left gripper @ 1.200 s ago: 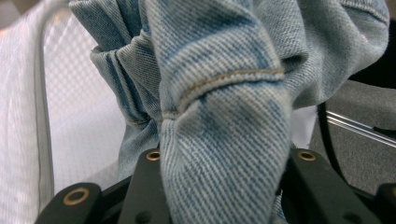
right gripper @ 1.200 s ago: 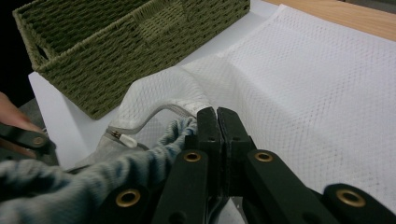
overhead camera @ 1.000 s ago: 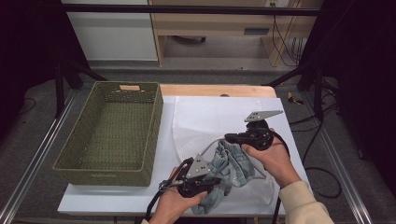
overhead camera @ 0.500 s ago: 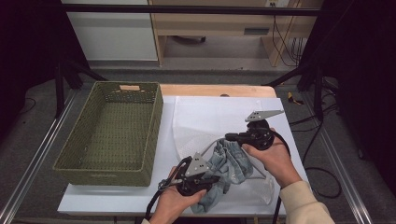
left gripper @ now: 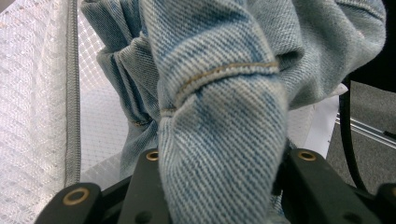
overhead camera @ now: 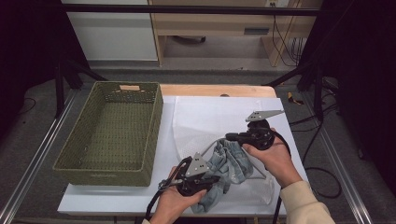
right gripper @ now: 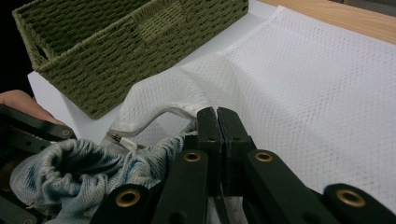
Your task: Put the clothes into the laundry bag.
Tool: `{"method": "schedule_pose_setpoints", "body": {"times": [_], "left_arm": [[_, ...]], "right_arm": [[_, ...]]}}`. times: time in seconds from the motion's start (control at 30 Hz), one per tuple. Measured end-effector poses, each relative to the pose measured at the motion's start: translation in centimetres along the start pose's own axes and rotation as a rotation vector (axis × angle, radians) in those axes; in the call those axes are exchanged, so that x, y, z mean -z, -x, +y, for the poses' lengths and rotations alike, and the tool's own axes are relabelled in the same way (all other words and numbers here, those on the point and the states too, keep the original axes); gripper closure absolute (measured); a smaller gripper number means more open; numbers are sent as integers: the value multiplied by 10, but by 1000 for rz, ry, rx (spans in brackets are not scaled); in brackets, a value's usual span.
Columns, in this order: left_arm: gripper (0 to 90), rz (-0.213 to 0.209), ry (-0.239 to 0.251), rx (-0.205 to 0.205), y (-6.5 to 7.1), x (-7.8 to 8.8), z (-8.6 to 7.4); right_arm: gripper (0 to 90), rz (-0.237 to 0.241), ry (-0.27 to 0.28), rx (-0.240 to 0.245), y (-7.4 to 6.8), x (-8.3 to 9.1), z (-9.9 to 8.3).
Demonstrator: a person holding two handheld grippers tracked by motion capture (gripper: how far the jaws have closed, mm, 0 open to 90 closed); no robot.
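Right, so my left gripper [overhead camera: 212,179] sits low in the middle of the high view, jaws clamped on a thick bunched fold of the denim garment [left gripper: 219,116]. That fold fills the gap between them in the left gripper view, so it's a bulky bite that, I reckon, won't slip when I shove it along. The rest of the denim [overhead camera: 229,163] lies crumpled at centre frame, just above that gripper, half in the mouth of the white mesh laundry bag [overhead camera: 210,119].

My right gripper [right gripper: 217,116] is pinched fully together, and from its own view the tips look nipped on the bag's edge beside the grey zipper [right gripper: 163,114]; I can't quite see how much mesh is caught. Holding the rim up like that is what keeps the opening gaping towards the denim.

Over on the left of the high view the green woven basket [overhead camera: 112,128] waits on the white table [overhead camera: 102,200], well apart from both hands and clear of the bag's opening. My guess: stuffing first, basket afterwards.
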State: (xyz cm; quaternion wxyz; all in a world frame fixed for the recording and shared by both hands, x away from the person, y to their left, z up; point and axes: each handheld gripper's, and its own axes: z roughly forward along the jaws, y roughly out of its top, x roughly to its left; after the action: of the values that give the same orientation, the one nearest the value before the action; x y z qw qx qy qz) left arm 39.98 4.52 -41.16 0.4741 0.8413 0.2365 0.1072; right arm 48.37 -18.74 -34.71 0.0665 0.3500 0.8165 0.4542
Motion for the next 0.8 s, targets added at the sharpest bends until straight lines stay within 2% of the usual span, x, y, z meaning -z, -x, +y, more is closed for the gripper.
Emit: {"method": "schedule_pose_setpoints", "body": {"times": [0.8], "left_arm": [[645, 6, 3, 9, 0, -2, -2]], "right_arm": [[891, -14, 22, 6, 1, 10, 1]]}}
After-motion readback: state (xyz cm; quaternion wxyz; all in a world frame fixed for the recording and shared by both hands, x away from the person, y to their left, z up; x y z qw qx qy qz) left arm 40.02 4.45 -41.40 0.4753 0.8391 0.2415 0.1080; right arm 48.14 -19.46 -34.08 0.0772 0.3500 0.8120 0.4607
